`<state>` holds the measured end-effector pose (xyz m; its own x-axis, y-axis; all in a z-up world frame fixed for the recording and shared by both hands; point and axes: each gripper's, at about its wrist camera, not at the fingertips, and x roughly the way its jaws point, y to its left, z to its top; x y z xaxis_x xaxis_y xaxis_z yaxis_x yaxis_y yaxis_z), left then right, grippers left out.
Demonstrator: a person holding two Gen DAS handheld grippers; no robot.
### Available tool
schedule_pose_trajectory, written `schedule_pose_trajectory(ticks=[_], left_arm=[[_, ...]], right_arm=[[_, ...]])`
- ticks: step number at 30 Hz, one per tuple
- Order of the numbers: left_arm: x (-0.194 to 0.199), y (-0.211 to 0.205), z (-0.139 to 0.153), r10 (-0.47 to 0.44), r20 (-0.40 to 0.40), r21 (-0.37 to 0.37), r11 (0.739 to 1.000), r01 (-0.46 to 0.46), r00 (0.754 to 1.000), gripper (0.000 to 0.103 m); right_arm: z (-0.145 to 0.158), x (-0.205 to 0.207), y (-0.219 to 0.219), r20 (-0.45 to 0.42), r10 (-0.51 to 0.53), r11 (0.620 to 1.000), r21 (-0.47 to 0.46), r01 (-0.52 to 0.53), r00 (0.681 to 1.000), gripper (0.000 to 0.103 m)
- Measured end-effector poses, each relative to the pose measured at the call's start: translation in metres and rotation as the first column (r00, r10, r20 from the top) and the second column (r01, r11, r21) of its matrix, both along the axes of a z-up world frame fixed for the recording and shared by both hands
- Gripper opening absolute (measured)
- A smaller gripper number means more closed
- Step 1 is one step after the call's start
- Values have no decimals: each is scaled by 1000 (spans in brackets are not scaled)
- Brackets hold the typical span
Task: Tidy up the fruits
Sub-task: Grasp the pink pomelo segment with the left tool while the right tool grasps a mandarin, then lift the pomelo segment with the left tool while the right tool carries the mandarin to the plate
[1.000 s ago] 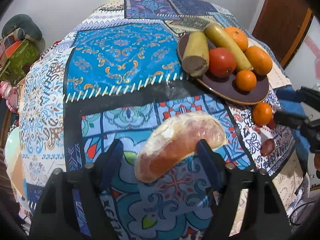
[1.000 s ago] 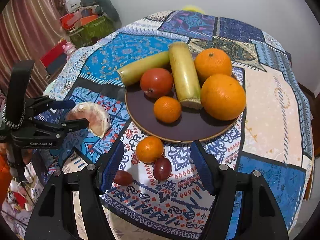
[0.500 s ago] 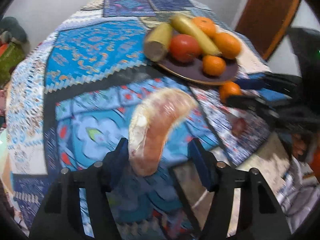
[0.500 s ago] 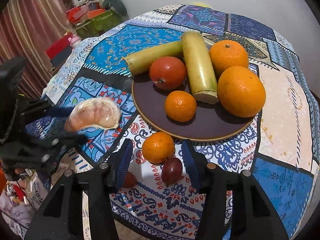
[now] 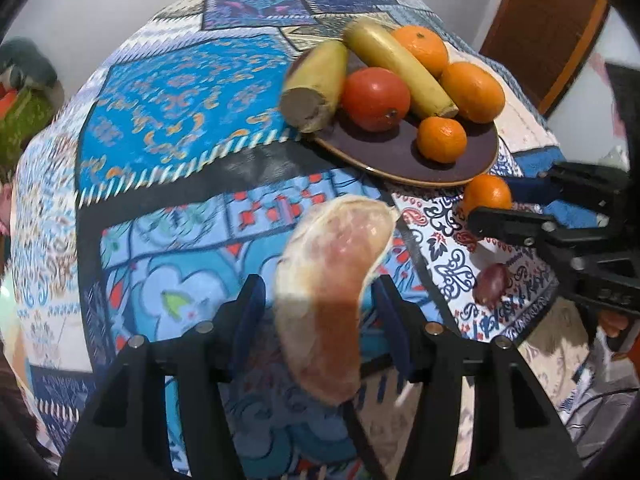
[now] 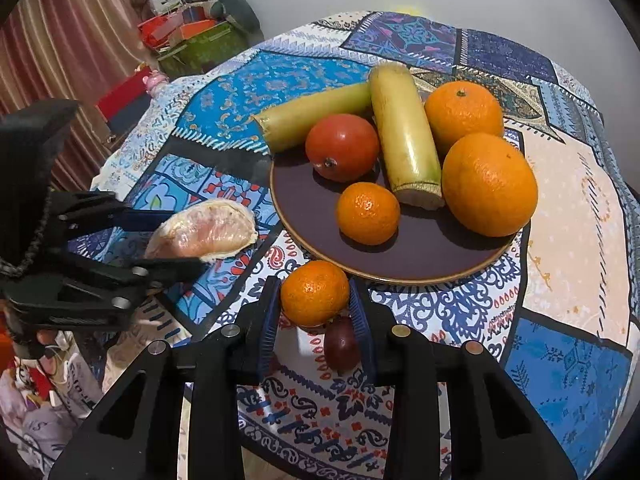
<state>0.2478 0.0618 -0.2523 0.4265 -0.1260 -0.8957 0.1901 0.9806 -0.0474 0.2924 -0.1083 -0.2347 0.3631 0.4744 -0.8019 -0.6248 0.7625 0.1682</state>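
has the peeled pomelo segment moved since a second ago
Yes. The pomelo segment has risen off the tablecloth and shifted toward the brown plate, gripped by the left gripper.

Plate [image 6: 432, 264] sits on the desk [image 6: 568, 208] w/ two big oranges [image 6: 489, 184] at its right side, two long fruits [image 6: 404, 128] at the back, tomato [image 6: 342, 147] left of them, small mandarin [image 6: 368, 213] at front. Just before the plate rim, on the desk, a loose mandarin [image 6: 315, 293] sits between right tool [image 6: 316, 320] pads; a plum [image 6: 341, 345] right behind it, nearer the desk edge. Left of plate, pomelo segment [image 5: 332, 300] sits in left tool [image 5: 320, 320], above the desk.
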Motion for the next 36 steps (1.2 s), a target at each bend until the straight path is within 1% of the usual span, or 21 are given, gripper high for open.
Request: schedule_pose_trajectory(ticks=[2, 3, 6, 10, 15, 18, 22, 28, 34, 36], left_arm=[[1, -7, -3, -7, 10, 22, 1000, 7, 1000, 57], [3, -8, -4, -1, 12, 23, 1000, 0, 1000, 57], [8, -3, -7, 27, 16, -6, 1000, -27, 1000, 55], [10, -4, -8, 49, 29, 7, 999, -49, 998, 54], [6, -3, -3, 64, 34, 3, 998, -64, 997, 47], [2, 0, 1, 74, 29, -12, 997, -74, 997, 46], [-3, 6, 6, 94, 31, -13, 995, -94, 995, 46], [-7, 12, 32, 123, 80, -45, 992, -119, 989, 46], [3, 9, 59, 134, 145, -64, 990, -126, 980, 46], [9, 7, 67, 137, 157, -82, 989, -125, 978, 46]], right_arm=[[3, 0, -3, 2, -5, 1000, 12, 5, 1000, 32], [4, 1, -4, 2, -8, 1000, 15, 8, 1000, 32], [7, 2, -9, 9, -16, 1000, 23, 16, 1000, 32], [11, 2, -13, 15, -22, 999, 33, 21, 1000, 32], [15, 1, -18, 20, -35, 998, 46, 34, 999, 32], [17, 1, -23, 24, -41, 998, 47, 40, 999, 32], [20, 2, -29, 34, -56, 998, 45, 54, 998, 32], [28, 6, -36, 55, -78, 996, 48, 75, 995, 32], [39, 13, -43, 86, -101, 994, 57, 96, 991, 32], [43, 16, -44, 98, -108, 993, 58, 103, 989, 32]])
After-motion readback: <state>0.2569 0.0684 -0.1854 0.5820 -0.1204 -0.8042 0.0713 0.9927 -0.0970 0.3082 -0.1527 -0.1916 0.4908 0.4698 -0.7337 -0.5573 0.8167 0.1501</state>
